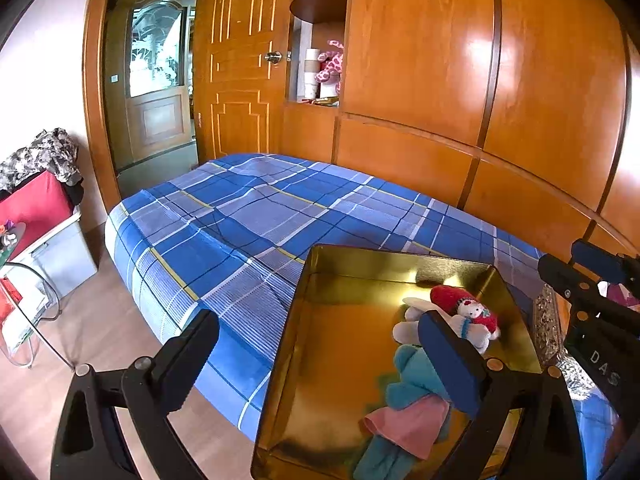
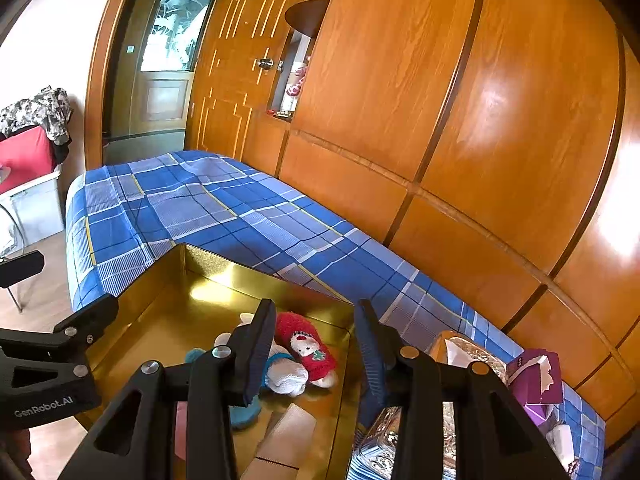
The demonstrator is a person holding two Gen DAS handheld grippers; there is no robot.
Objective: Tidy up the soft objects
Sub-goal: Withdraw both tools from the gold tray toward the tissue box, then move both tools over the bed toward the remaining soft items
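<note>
Floor side: a red-topped storage bin [image 1: 44, 216] with a camouflage-patterned cloth [image 1: 42, 156] over it stands by the wall, left of the bed.
Bed: a blue plaid sheet [image 1: 248, 216] covers it; it runs along the wooden wardrobe wall [image 1: 420, 60].
Left gripper [image 1: 320, 344]: its fingers stand wide apart with nothing between the pads; one finger [image 1: 188, 356] hangs over the bed edge, the other over the tin.
Gold tin [image 1: 320, 360]: an open metal box lying on the near end of the bed.
Soft toys: a teal and pink cloth doll [image 1: 412, 408] lies in the tin's near part; a red-and-white plush figure [image 2: 310, 346] lies beside it, toward the tin's far right corner.
Right gripper [image 2: 316, 356]: it hovers above the tin, fingers partly apart and empty, the plush figure seen below the gap, not touched.
Right end of bed: an ornate silver tissue box [image 2: 400, 440] sits just beside the tin, a purple tissue pack [image 2: 534, 378] further right.
</note>
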